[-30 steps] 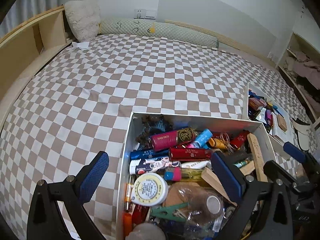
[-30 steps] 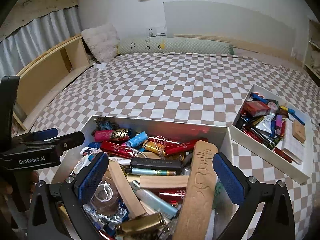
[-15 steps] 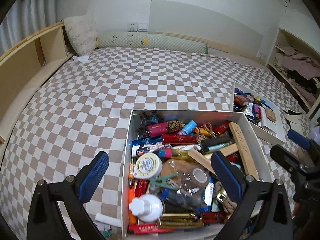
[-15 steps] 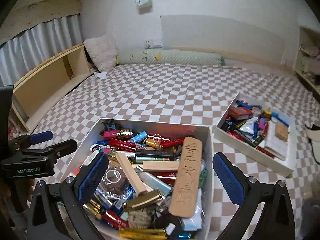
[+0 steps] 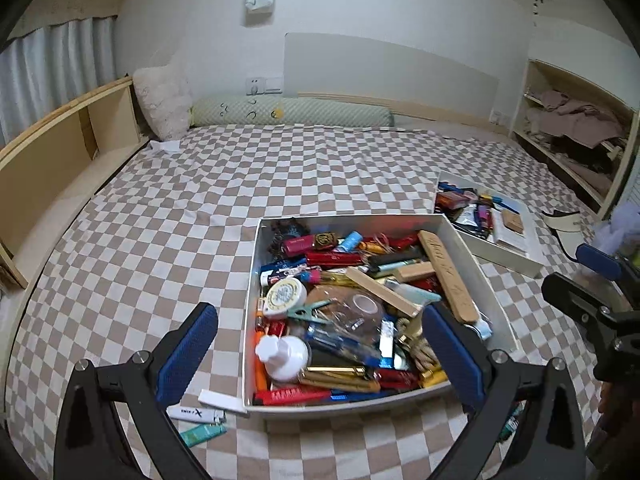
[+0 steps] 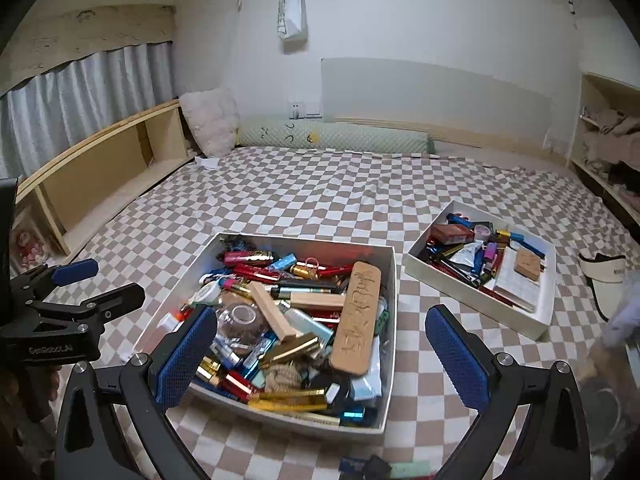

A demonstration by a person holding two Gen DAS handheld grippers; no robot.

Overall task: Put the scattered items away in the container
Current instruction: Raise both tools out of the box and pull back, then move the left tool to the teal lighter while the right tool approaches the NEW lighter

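Observation:
A large white box packed with lighters, tubes, wooden sticks and a white bottle sits on the checkered bed. My left gripper hovers open above its near end, empty. Loose on the bed by the box's near left corner lie a white lighter, a teal lighter and a white strip. In the right wrist view the box lies below my right gripper, open and empty. A blue item and a green one lie in front of the box.
A smaller white box of items stands to the right, and a white visor cap lies beyond it. A wooden shelf runs along the left bed edge, pillows sit at the head. Each gripper shows in the other's view.
Both grippers have drawn back and up from the box. The whole box and the loose items in front of it have come into view.

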